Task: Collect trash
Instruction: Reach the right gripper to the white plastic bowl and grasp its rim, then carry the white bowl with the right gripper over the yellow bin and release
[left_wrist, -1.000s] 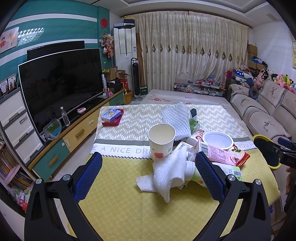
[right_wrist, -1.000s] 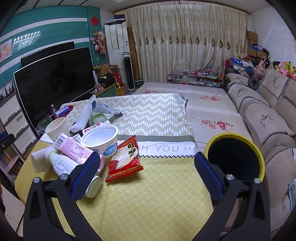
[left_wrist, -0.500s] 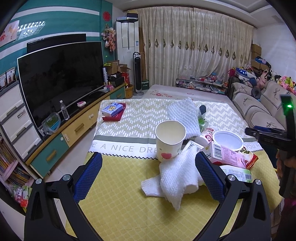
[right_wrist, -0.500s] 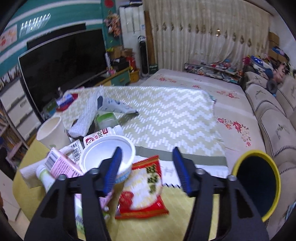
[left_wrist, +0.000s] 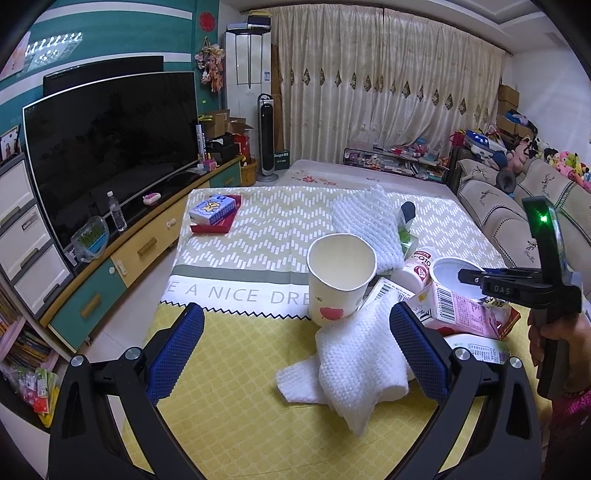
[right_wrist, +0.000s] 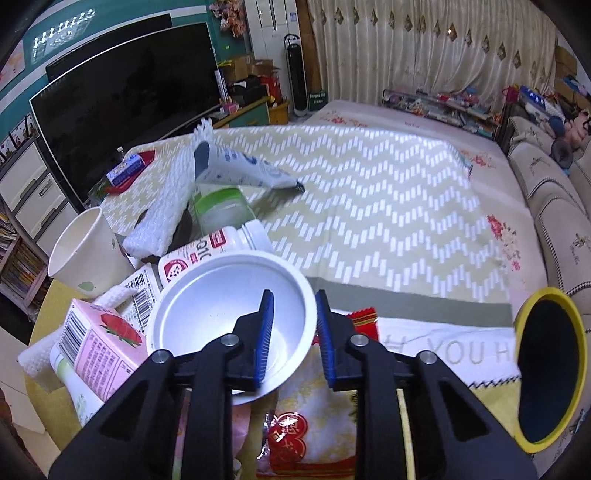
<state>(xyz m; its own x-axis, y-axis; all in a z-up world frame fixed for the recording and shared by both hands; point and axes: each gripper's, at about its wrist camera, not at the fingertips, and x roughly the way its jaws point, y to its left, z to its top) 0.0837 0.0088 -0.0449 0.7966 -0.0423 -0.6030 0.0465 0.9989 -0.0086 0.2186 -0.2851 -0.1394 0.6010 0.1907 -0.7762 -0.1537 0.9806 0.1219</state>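
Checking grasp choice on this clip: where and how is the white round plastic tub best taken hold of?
By its rim wall on the side nearest the red snack packet, coming from above. The white round plastic tub stands upright, mouth open, and is hemmed in by a pink carton and white bottle elsewhere. The right hand-held gripper already straddles that rim, one finger inside, not yet closed.
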